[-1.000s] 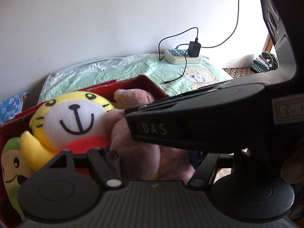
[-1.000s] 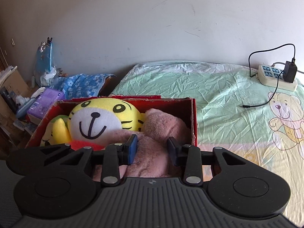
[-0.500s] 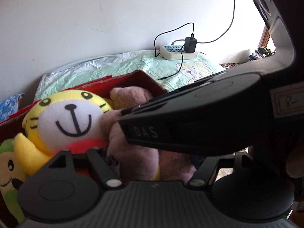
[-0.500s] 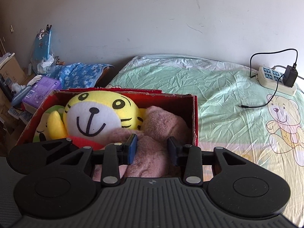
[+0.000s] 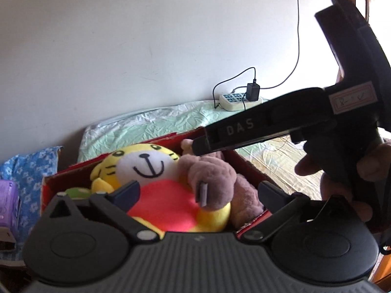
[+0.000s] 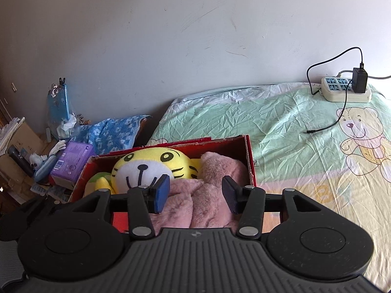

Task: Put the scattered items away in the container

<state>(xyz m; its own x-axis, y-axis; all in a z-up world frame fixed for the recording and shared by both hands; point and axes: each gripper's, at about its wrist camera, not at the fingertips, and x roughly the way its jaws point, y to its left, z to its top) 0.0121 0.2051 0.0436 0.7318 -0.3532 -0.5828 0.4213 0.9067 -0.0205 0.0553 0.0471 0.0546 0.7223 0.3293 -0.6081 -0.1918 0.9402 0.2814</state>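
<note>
A red cardboard box sits at the near left corner of the bed. In it lie a yellow tiger plush with a red body, a pink furry plush and a partly hidden green plush. My right gripper hovers open just over the pink plush, whose fur shows between its blue pads. The left gripper stands wide open above the tiger plush and the pink plush, gripping nothing. Across the left wrist view the right gripper's black body slants above the box.
A hand holds the right gripper. A white power strip with a black charger and loose cable lies at the far right of the green bear-print sheet. Left of the bed are a blue floral cloth, a purple pack and clutter.
The right jaws have spread wider over the pink plush. The left gripper has drawn back from the box, showing the tiger's red body. The right gripper's body sits higher in its view.
</note>
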